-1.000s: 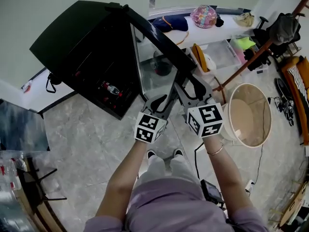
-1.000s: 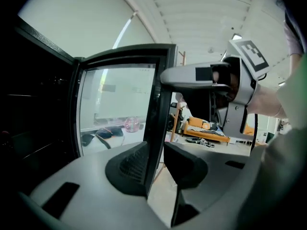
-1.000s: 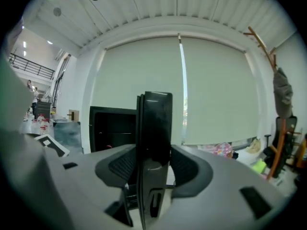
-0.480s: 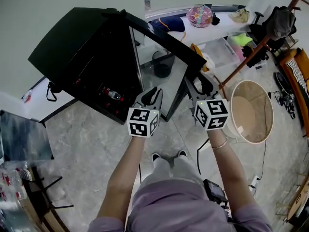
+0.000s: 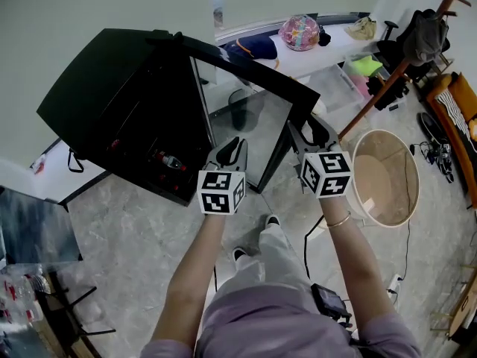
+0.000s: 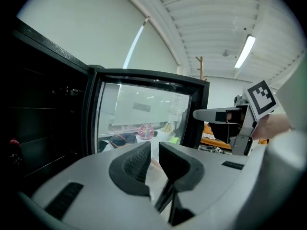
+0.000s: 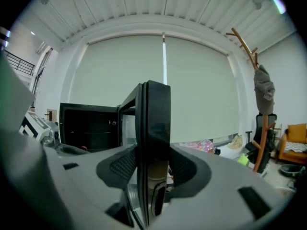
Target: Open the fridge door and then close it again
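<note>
Status: fridge door (image 5: 250,121) open, right gripper (image 5: 308,129) clamped on its free edge.
The fridge (image 5: 112,95) sits at 10 o'clock. Your left gripper (image 5: 232,148) hangs just inside the glass, its jaws narrow and just been closing on nothing. The door leaf runs toward 1 o'clock, and your right jaws have just eased in onto it. A round tub (image 5: 384,177) crowds 3 o'clock. The grey tiled floor (image 5: 127,222) spreads at 8.

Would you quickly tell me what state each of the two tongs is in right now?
Left tongs: open only a crack, empty, having just been closing.
Right tongs: clamped on the fridge door edge, having just closed slightly further.
</note>
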{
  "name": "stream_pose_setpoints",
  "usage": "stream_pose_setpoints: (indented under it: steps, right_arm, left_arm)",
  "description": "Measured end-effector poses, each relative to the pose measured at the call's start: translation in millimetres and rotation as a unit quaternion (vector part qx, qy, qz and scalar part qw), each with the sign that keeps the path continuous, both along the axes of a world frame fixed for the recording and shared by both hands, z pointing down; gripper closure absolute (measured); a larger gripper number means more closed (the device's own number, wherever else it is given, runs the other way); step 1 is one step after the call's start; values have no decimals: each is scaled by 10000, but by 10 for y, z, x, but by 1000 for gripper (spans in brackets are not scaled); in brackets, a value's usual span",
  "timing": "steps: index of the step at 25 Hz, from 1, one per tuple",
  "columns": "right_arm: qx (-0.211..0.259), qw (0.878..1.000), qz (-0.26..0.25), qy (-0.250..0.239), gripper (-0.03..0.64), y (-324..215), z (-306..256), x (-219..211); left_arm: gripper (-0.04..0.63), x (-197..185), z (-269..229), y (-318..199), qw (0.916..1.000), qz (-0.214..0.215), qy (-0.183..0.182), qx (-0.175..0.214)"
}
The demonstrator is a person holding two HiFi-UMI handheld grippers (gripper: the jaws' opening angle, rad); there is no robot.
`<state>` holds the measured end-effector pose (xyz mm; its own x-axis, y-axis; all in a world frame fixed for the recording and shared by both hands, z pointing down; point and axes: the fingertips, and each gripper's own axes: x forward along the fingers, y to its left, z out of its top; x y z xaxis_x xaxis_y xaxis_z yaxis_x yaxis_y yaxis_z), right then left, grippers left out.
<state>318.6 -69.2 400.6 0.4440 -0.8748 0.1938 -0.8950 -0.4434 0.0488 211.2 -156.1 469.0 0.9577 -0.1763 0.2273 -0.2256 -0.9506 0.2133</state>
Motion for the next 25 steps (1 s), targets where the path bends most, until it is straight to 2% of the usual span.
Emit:
stream_pose_setpoints:
  steps: [6, 12, 25]
  right_arm:
    - [155, 9998, 3, -114, 408, -45, 47, 238]
    - [214, 9995, -201, -98, 408, -97, 56, 539]
    - [329, 9975, -598, -193, 403, -381, 61, 1296]
  left_arm:
    - [552, 266, -32, -76, 9999, -125, -16, 88]
    - [552, 588, -48, -210, 9994, -302, -55, 155]
    - [552, 1161, 34, -533, 9962, -863, -127, -85]
